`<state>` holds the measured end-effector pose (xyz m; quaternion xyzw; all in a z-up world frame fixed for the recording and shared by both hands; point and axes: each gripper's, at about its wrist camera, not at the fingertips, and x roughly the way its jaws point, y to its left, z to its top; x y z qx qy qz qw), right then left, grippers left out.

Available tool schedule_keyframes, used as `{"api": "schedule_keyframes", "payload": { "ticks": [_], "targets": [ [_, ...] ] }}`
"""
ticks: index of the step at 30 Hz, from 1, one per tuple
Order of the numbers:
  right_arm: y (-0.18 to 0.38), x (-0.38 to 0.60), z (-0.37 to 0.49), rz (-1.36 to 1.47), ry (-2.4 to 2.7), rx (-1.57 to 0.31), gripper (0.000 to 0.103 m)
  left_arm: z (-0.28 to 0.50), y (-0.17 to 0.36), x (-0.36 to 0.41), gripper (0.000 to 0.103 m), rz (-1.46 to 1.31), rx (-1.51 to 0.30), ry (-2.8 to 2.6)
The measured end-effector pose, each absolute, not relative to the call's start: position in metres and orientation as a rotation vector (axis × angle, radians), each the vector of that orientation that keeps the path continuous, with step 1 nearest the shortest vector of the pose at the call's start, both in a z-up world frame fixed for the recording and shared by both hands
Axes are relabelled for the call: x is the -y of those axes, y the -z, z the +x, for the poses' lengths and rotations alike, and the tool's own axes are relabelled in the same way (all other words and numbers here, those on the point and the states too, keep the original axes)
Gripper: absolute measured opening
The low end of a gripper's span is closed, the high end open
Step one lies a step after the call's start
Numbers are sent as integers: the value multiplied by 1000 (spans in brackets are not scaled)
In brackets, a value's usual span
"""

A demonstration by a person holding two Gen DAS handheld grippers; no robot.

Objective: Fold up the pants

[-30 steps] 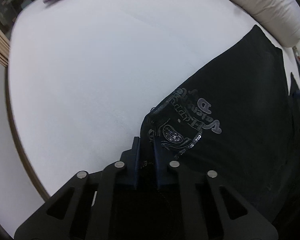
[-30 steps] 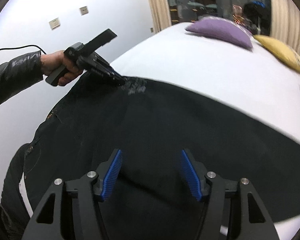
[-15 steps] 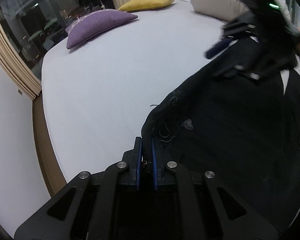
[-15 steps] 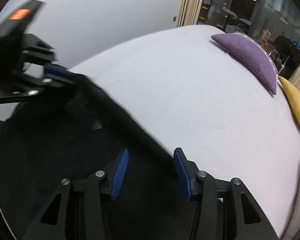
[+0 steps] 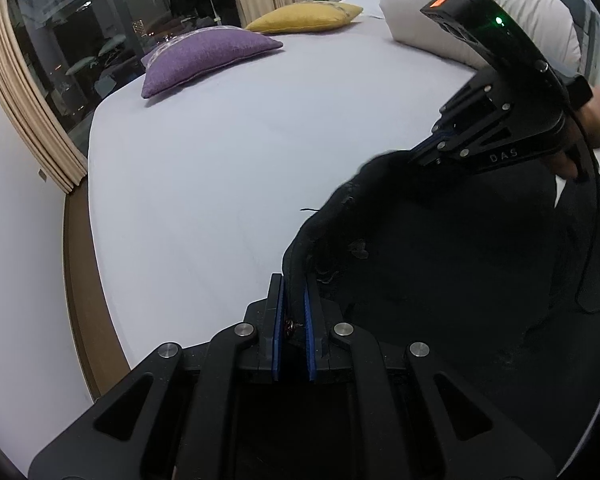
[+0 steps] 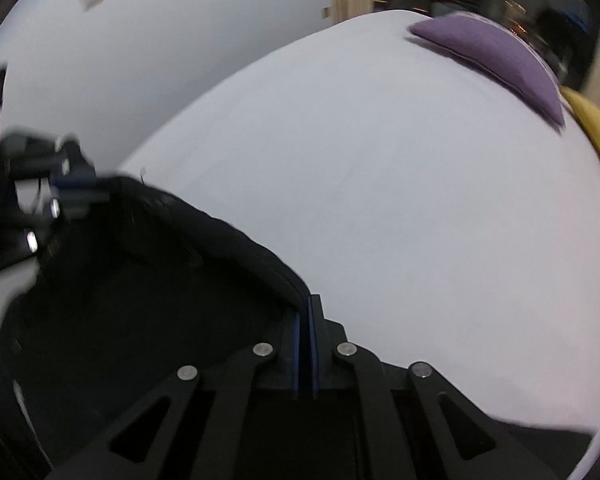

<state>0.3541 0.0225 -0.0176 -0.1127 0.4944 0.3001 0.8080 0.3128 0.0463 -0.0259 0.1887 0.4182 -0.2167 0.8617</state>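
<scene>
The black pants (image 5: 440,264) lie on the white bed (image 5: 228,152), their upper edge lifted. My left gripper (image 5: 293,292) is shut on that edge at one corner. My right gripper (image 6: 305,312) is shut on the same edge further along. The right gripper also shows in the left wrist view (image 5: 424,152), pinching the cloth, and the left gripper shows blurred in the right wrist view (image 6: 72,188). The pants (image 6: 140,300) sag between the two grips.
A purple cushion (image 5: 208,56), a yellow cushion (image 5: 304,16) and a white pillow (image 5: 460,12) lie at the far side of the bed. A wooden bed edge (image 5: 80,272), a curtain (image 5: 28,120) and a dark window stand on the left.
My right gripper went from open above the pants to shut on their edge. Both grippers have lifted the edge, and the left gripper has tilted up towards the cushions.
</scene>
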Motion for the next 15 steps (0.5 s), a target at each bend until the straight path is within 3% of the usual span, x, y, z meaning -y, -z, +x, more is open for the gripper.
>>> {"api": "schedule_keyframes", "payload": {
  "ticks": [9, 15],
  "targets": [
    [10, -39, 323, -33, -673, -1023, 4, 259, 8, -38, 8, 407, -861, 460],
    [3, -64, 239, -466, -722, -933, 4, 196, 12, -41, 7, 463, -862, 508]
  ]
}}
